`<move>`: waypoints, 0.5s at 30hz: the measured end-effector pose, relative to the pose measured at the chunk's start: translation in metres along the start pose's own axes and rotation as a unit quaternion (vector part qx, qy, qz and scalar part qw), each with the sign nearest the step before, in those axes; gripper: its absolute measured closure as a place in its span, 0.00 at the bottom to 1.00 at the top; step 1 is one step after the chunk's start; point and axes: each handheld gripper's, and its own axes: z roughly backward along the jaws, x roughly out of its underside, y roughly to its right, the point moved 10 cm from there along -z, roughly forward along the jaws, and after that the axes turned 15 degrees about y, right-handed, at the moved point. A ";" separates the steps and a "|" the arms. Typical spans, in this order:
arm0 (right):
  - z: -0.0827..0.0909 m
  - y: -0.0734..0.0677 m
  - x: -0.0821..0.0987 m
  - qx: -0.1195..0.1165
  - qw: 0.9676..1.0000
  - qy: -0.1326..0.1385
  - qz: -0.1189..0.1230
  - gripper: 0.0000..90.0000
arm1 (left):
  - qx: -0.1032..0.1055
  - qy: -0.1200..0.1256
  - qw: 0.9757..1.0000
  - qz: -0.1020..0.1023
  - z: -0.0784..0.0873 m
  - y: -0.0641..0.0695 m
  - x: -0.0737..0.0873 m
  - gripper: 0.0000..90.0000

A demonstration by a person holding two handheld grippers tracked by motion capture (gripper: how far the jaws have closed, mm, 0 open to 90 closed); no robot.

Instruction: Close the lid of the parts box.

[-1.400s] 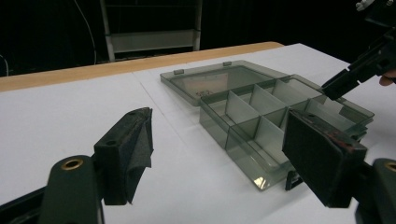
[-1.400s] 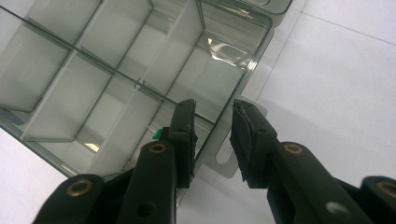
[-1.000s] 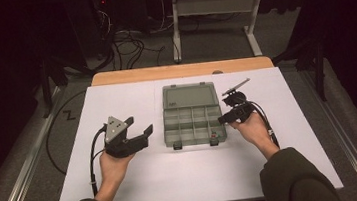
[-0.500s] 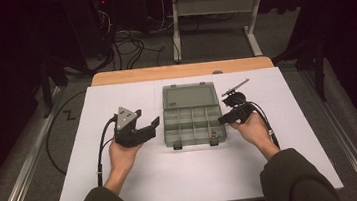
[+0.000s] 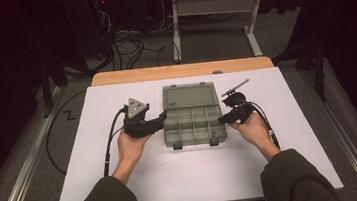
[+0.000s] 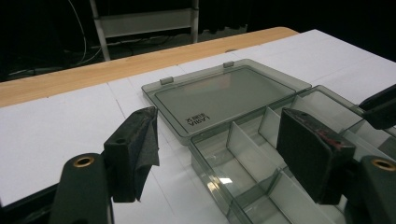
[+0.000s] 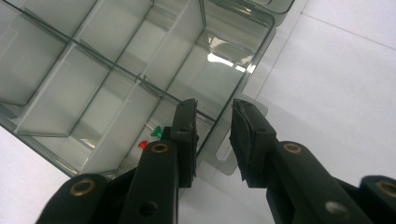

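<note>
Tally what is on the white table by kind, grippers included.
Clear compartment box with open lid: 1
Grippers: 2, left gripper and right gripper
Small coloured pieces in the box, red and green: 2
Total: 5

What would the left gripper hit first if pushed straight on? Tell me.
Probably the box: the left gripper has open jaws straddling its near side wall, so the compartment dividers come first, though depth is hard to judge.
</note>
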 end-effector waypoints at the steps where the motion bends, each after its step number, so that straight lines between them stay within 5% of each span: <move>1: 0.000 0.000 0.000 0.000 1.000 0.000 0.000 0.81 | -0.001 0.000 1.000 0.001 -0.002 0.000 0.000 0.33; 15: 0.000 0.000 0.000 0.002 1.000 0.002 0.000 0.81 | -0.009 -0.022 0.999 0.034 -0.021 -0.009 -0.005 0.32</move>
